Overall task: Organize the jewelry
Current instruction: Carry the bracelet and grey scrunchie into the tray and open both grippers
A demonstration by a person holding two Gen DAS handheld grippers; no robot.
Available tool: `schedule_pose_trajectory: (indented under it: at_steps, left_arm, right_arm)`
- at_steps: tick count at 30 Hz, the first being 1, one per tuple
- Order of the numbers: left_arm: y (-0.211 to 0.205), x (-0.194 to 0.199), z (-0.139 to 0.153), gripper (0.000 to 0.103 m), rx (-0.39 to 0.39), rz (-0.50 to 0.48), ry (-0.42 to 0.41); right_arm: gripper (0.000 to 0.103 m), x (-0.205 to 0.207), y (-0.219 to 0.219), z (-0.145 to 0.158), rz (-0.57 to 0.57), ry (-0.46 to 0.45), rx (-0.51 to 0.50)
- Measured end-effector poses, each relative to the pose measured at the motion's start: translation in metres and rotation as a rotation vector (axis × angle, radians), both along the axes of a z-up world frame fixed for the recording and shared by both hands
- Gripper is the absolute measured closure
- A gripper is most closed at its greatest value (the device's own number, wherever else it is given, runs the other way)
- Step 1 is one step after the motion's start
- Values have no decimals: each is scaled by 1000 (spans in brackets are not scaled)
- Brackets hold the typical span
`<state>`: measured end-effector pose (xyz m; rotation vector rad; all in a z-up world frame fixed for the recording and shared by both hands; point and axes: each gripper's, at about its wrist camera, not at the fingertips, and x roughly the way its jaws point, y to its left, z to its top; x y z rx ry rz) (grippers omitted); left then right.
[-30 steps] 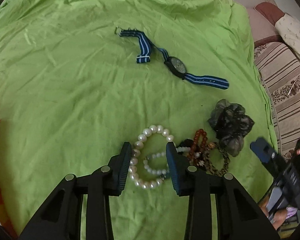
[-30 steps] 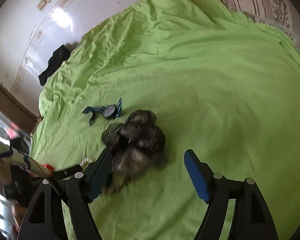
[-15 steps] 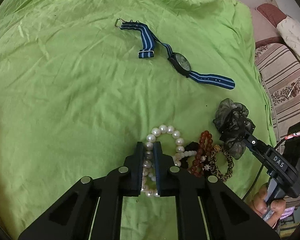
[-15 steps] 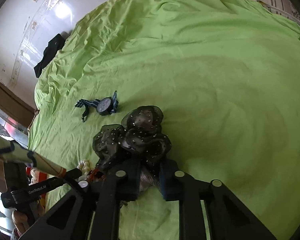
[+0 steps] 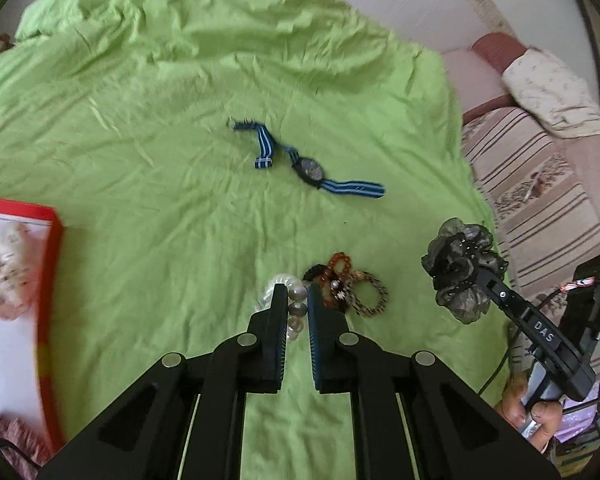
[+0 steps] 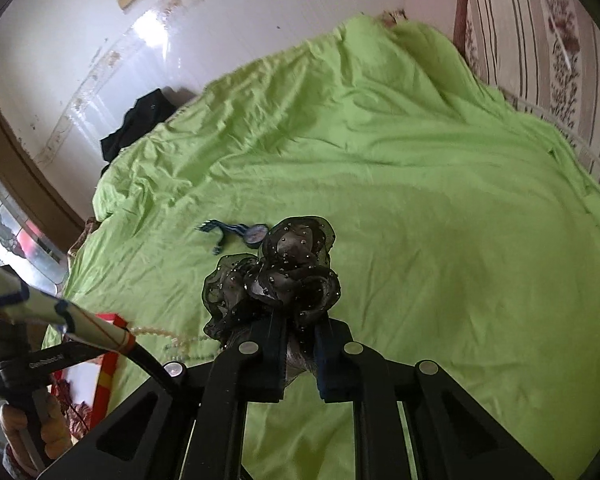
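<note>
Only from the left wrist: leopard-print hair tie [image 5: 370,299] beside amber beads [image 5: 337,265].

On the bedsheet [image 5: 160,200] ahead of me the wristwatch [image 5: 310,168] lies farthest, the bead bracelets [image 5: 340,280] nearer and just right of my left gripper [image 5: 297,308], the box [image 5: 50,280] at far left.

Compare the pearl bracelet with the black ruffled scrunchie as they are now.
The pearl bracelet is a string of round white beads; the scrunchie is dark sheer ruffled fabric with tiny studs. The bracelet sits in the left gripper, the scrunchie in the right gripper. Both are clamped.
</note>
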<state>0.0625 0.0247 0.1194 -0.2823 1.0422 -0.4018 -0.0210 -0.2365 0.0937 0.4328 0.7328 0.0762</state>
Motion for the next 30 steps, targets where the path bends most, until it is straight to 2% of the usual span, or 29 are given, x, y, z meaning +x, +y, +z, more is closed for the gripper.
schedule_pose_trajectory:
  at_steps: [8, 14, 18, 21, 30]
  left_arm:
    - [58, -57, 54, 94, -7, 59, -110]
    - [109, -84, 72, 94, 50, 112, -151]
    - [151, -89, 71, 94, 121, 167, -145]
    - [183, -86, 63, 94, 146, 212, -130]
    - [268, -65, 22, 94, 133, 335, -44]
  right_arm:
    - [91, -35, 47, 33, 72, -40, -44]
    - [91, -43, 101, 42, 169, -45, -74]
    - [91, -42, 143, 41, 246, -33, -79]
    - [91, -37, 177, 38, 307, -20, -83]
    - [91, -25, 294, 24, 512, 8, -144]
